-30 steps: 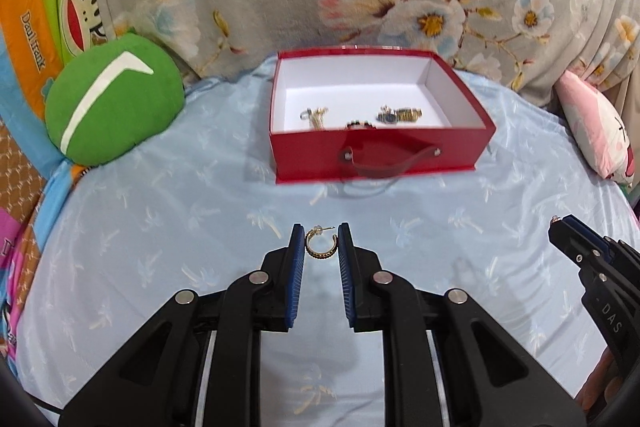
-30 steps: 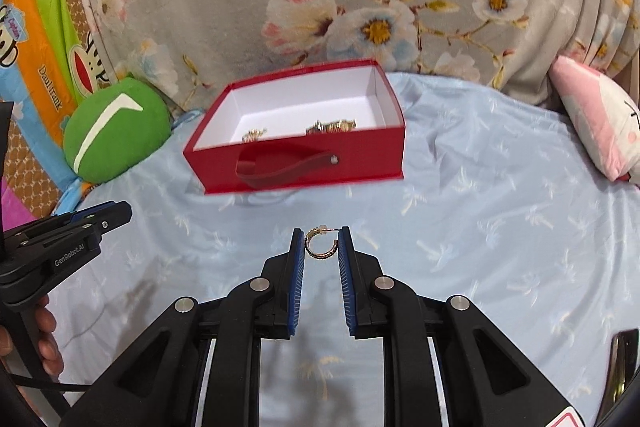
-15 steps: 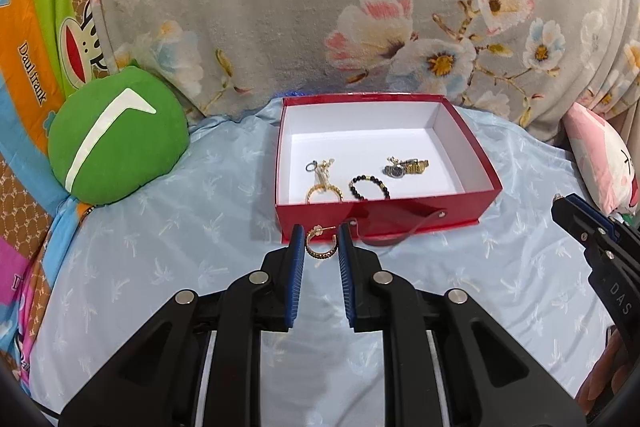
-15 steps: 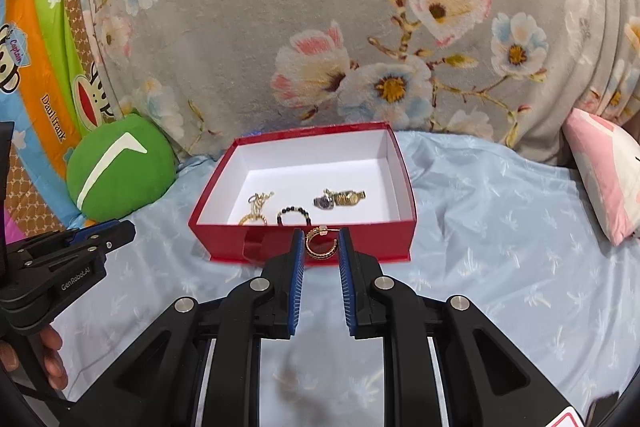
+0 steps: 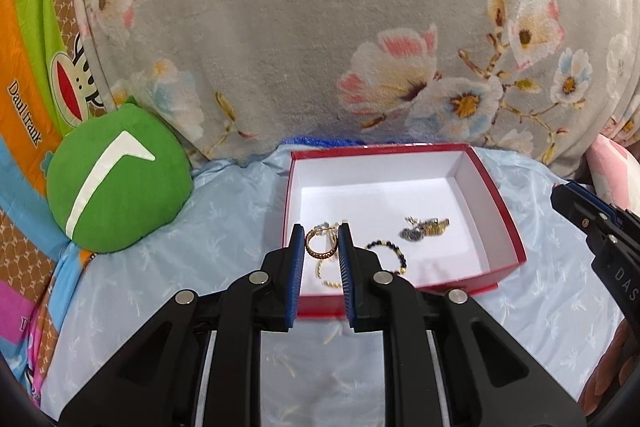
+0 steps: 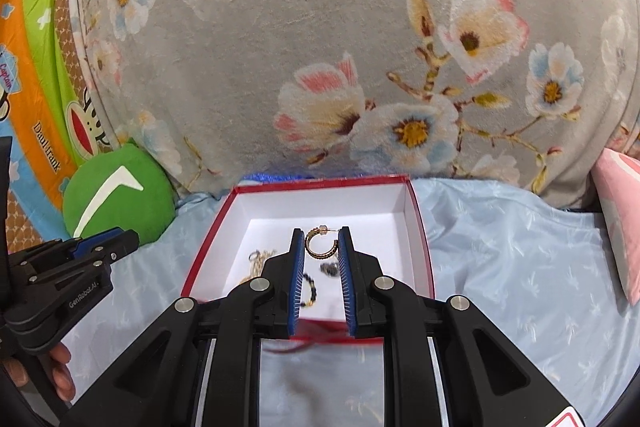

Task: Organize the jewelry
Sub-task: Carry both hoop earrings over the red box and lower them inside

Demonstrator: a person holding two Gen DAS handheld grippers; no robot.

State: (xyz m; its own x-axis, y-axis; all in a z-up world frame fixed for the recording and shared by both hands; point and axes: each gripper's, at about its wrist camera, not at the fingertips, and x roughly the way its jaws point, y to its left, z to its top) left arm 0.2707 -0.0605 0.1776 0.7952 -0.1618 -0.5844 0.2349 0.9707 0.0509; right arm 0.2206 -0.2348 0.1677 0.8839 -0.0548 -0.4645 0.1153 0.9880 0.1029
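Earrings: each claw, left [image 5: 321, 247] and right [image 6: 321, 245], pinches one gold hoop [image 5: 320, 246] [image 6: 320, 245] over the red box [image 5: 504, 227] at lower centre. Lower before opening, beside the pieces inside.

Both earrings now over the box

The left gripper [image 5: 321, 247] and right gripper [image 6: 321, 245] have come forward from the bedsheet, their gold hoops [image 5: 320, 246] [image 6: 320, 245] now above the red box's [image 5: 504, 223] white floor.

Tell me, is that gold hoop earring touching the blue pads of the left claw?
Touching. The left wrist view shows the gold hoop earring pinched between both blue pads of the left gripper, no gap either side.
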